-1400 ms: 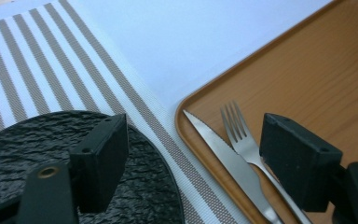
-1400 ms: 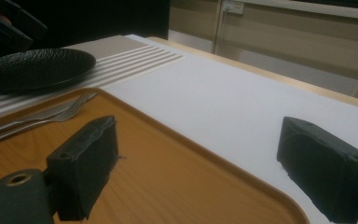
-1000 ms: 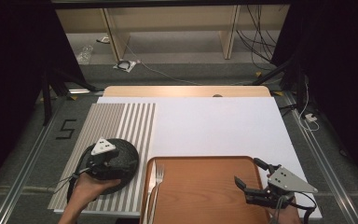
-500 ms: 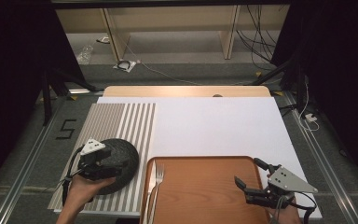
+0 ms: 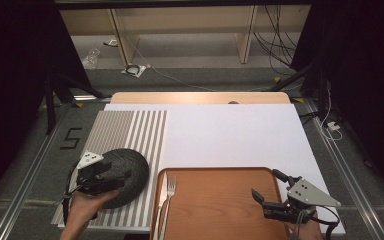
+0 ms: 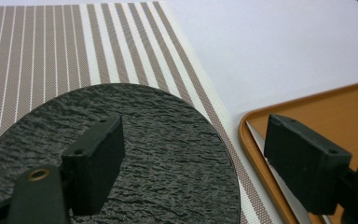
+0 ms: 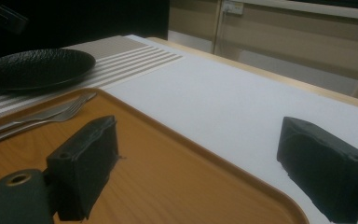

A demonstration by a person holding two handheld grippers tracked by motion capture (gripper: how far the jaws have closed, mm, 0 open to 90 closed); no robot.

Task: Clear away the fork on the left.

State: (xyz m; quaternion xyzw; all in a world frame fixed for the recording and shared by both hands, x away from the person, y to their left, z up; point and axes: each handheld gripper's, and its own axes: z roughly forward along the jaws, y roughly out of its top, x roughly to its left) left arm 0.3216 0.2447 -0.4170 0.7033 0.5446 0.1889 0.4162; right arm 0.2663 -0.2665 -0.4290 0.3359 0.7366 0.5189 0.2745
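Note:
A black textured plate (image 5: 136,169) (image 6: 158,182) (image 7: 37,67) lies on a striped placemat (image 5: 130,130) (image 6: 74,42) at the near left. My left gripper (image 5: 121,176) (image 6: 196,135) hovers just over the plate's near-left part, open, with nothing between its jaws. A brown tray (image 5: 220,205) (image 6: 307,107) (image 7: 168,177) sits at the near middle, with a fork (image 5: 170,187) (image 7: 60,114) and a knife (image 5: 161,200) along its left side. My right gripper (image 5: 269,186) (image 7: 200,135) is over the tray's right end, open and holding nothing.
A white cover (image 5: 230,135) spreads over the table behind the tray. A wooden table edge (image 5: 200,97) runs along the back. Beyond it are wooden shelf legs (image 5: 245,40) and cables on the floor. A "5" mark (image 5: 71,137) lies left of the placemat.
My left gripper has drawn back to the left and slightly nearer, from above the plate's middle to its near-left part. The plate and the right gripper have stayed put.

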